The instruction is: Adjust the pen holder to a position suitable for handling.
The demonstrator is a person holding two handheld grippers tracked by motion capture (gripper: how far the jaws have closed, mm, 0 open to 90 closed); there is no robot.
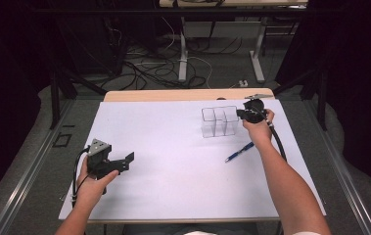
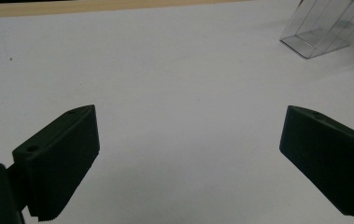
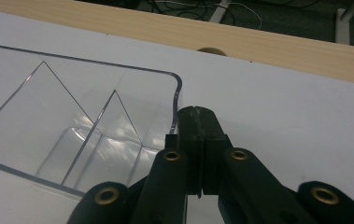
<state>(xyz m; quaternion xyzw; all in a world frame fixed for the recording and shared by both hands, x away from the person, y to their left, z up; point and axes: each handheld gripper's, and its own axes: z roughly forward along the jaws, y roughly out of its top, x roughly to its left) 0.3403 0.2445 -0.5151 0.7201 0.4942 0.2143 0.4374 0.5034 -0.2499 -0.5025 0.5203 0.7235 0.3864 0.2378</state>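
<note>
- Table [image 1: 173,196]: white top, with a bare wooden strip along the far edge. A wide open stretch of white runs between the two hands; nothing stands in the middle.
- Clear box [image 1: 219,121]: transparent, divided into compartments, open side up, standing on the far right part of the table, well in from the right edge and short of the wooden strip. Long axis runs left to right. In the right gripper view its rounded corner [image 3: 177,86] sits just ahead of the jaw tips.
- Right gripper [image 1: 244,114]: held at the box's right end, at rim height, pointing left toward it. Jaws pressed together [image 3: 198,121], nothing between them; whether the tips touch the box wall cannot be told.
- Pen [image 1: 239,152]: blue, lying flat on the table nearer than the box, beside the right forearm. Long axis slants from near-left to far-right. Apart from the box.
- Left gripper [image 1: 129,161]: near left of the table, pointing right, well apart from box and pen. Jaws spread wide [image 2: 188,158], holding nothing, bare table between them; the box [image 2: 319,32] shows far off.
</note>
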